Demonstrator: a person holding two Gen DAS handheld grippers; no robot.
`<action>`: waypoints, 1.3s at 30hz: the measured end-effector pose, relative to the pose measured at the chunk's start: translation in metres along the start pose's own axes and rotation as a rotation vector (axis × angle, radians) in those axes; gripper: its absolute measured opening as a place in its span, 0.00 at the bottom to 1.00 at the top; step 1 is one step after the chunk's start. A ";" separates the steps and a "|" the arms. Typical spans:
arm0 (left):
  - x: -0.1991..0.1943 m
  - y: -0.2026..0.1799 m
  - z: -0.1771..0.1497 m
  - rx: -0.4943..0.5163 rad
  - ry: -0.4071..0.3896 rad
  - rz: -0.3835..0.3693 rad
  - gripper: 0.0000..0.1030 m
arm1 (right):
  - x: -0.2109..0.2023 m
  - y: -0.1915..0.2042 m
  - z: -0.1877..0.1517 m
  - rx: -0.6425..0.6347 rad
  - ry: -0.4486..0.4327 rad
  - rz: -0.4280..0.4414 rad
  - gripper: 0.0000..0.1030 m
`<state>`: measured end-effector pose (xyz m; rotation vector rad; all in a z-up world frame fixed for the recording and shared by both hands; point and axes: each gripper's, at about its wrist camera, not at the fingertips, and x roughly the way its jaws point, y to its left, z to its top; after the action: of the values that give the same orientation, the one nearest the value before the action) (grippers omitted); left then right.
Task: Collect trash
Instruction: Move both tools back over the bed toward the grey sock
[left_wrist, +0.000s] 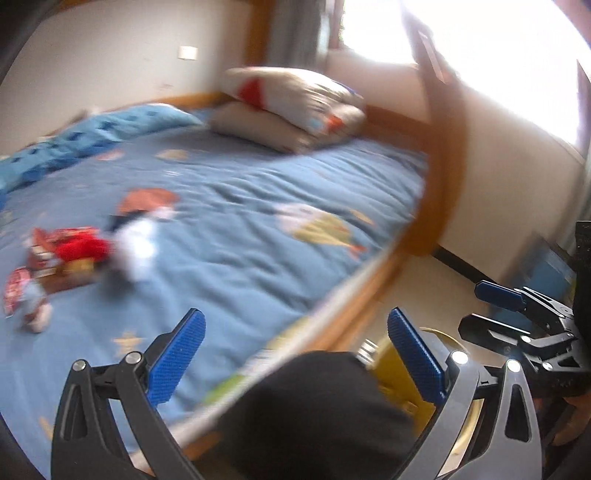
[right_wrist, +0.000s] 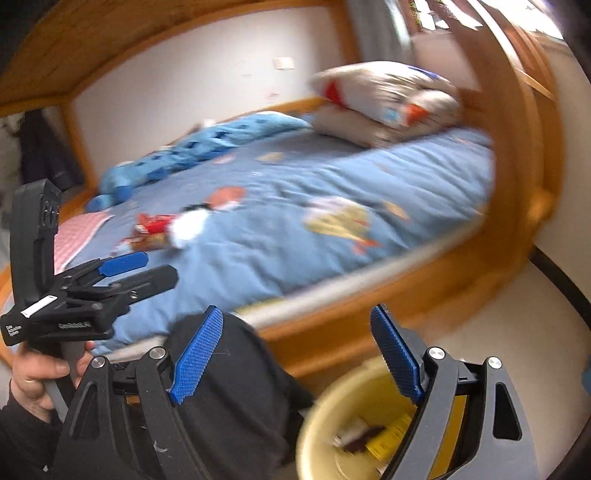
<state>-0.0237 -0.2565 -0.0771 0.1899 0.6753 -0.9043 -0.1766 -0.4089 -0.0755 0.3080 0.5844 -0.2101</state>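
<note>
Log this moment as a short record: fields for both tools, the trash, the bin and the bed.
left tool: open, empty, over the bed edge
right tool: open, empty, above the bin
trash: blurred pile of red wrappers and white paper on the blue bedcover
bin: yellow, on the floor beside the bed frame, some scraps already inside
pillows: two stacked at the head of the bed

Open quilt (left_wrist: 258, 206) lies between the trash pile (left_wrist: 70, 254) and pillows (left_wrist: 291, 107). Bed rail (right_wrist: 369, 314) and a dark knee (right_wrist: 236, 384) block the near edge.
</note>
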 end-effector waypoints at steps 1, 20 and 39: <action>-0.007 0.015 0.001 -0.023 -0.012 0.032 0.96 | 0.009 0.012 0.006 -0.016 -0.006 0.030 0.78; -0.066 0.197 -0.020 -0.281 -0.080 0.409 0.96 | 0.134 0.181 0.054 -0.185 -0.064 0.282 0.85; 0.024 0.290 -0.018 -0.359 0.006 0.419 0.96 | 0.205 0.196 0.070 -0.161 0.026 0.281 0.88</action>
<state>0.2035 -0.0852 -0.1413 0.0099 0.7568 -0.3725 0.0815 -0.2717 -0.0927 0.2341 0.5735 0.1111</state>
